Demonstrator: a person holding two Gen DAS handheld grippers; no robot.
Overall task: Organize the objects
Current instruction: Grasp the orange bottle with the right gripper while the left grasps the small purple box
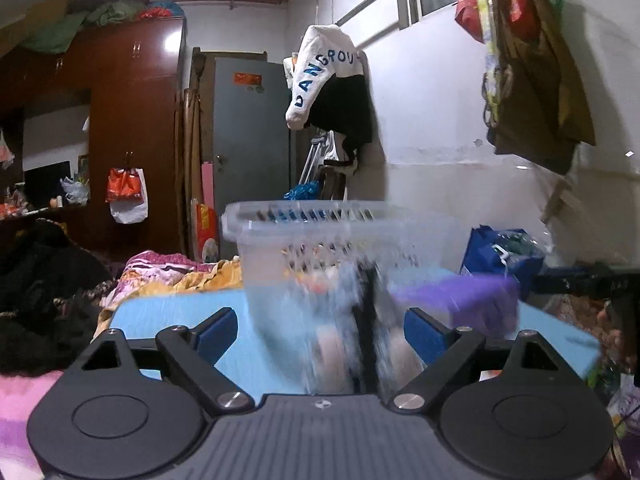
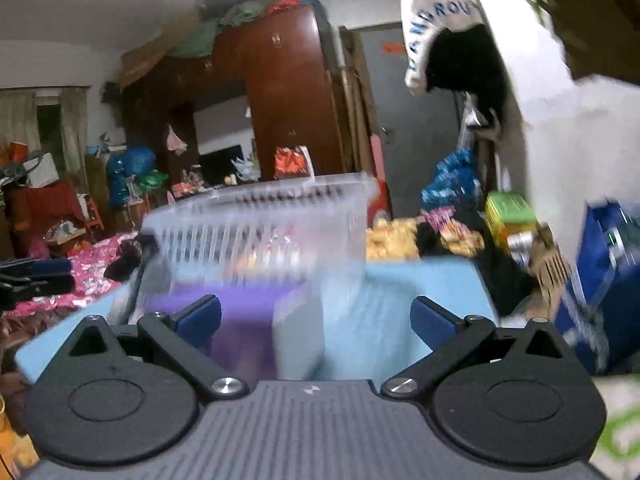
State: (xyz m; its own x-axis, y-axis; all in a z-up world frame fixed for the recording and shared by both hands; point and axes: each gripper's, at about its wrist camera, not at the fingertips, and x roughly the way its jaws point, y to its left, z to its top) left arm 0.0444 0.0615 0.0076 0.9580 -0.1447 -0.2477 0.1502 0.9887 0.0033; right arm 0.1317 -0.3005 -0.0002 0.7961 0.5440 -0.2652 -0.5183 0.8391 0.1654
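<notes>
A clear plastic slotted basket (image 1: 320, 248) stands on a light blue board (image 1: 168, 312) laid on the bed; it also shows in the right wrist view (image 2: 264, 220). Blurred items lie inside it. A purple object (image 1: 460, 300) lies beside the basket, and shows in the right wrist view (image 2: 240, 320) with a pale grey block (image 2: 298, 332). My left gripper (image 1: 320, 334) is open and empty just short of the basket. My right gripper (image 2: 316, 322) is open and empty over the purple object and grey block. Both views are motion-blurred.
Crumpled bedding (image 1: 168, 276) surrounds the board. A blue bag (image 1: 500, 256) sits at the right by the wall, also in the right wrist view (image 2: 600, 280). A green box (image 2: 508, 216) and a cardboard piece (image 2: 548, 268) lie beside it. Bags hang overhead (image 1: 528, 60).
</notes>
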